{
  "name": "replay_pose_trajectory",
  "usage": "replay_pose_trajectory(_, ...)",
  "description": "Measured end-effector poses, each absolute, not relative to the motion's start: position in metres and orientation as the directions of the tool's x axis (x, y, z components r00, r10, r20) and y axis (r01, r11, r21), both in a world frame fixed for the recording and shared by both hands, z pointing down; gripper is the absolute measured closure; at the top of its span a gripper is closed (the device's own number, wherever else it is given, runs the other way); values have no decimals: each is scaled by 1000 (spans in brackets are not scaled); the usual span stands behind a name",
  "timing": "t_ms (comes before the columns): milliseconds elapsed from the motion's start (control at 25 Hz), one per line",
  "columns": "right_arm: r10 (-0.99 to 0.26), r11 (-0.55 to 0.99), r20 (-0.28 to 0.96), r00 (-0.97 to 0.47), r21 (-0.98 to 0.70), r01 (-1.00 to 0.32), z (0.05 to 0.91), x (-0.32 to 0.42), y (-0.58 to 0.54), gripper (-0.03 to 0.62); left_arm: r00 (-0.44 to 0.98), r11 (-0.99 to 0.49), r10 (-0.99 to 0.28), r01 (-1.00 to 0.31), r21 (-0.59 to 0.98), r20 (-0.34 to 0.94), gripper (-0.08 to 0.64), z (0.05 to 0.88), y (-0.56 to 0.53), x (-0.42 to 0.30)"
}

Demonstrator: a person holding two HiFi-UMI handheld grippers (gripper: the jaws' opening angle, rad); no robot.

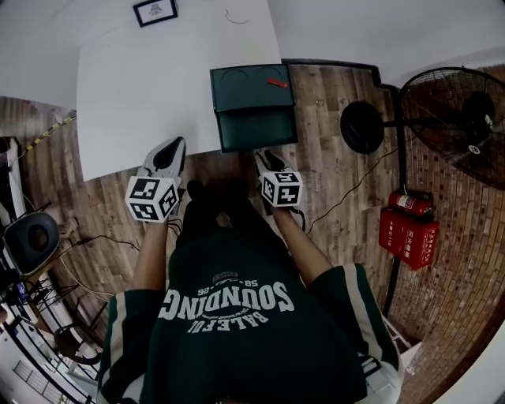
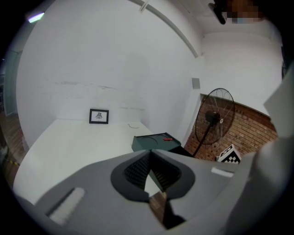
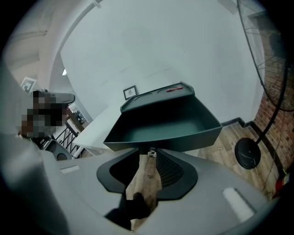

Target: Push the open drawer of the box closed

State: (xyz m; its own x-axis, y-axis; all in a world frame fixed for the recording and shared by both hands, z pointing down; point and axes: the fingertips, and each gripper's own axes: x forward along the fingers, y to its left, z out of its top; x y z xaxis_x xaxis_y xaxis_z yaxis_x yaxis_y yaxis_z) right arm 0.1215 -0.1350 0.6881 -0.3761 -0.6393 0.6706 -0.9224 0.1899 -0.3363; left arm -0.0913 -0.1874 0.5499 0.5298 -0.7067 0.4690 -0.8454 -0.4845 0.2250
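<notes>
R tongs at the open drawer's front, L tongs off to the side.

Count, quick: 1 green box (image 1: pixel 252 85) on the near R corner of the white desk (image 1: pixel 142 87), and 1 drawer (image 1: pixel 257 128) pulled out toward the person. There's 1 small red item (image 1: pixel 277 82) on the box top and 1 framed pic (image 1: pixel 155 11) at the desk's far edge. 1 fan (image 1: pixel 450 118) and 1 red extinguisher (image 1: pixel 410 203) stand off to the R. 2 tongs. R tongs (image 3: pixel 149 156) sit right up at the drawer front, released, w/ a narrow gap. The drawer's small knob (image 3: pixel 151 154) is betw. the tips; can't tell if it touches them. L tongs (image 2: pixel 150 153) are clenched tip to tip on nothing, over the desk's near edge. They're left of the drawer and apart from it.
</notes>
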Motion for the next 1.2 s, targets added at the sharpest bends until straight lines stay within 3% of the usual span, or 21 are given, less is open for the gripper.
replay_pose_trajectory(1200, -566, 223, 730, -383, -312, -923, 711, 115, -147, 520, 467, -406, -757, -884, 232, 457, 508, 548, -194, -124)
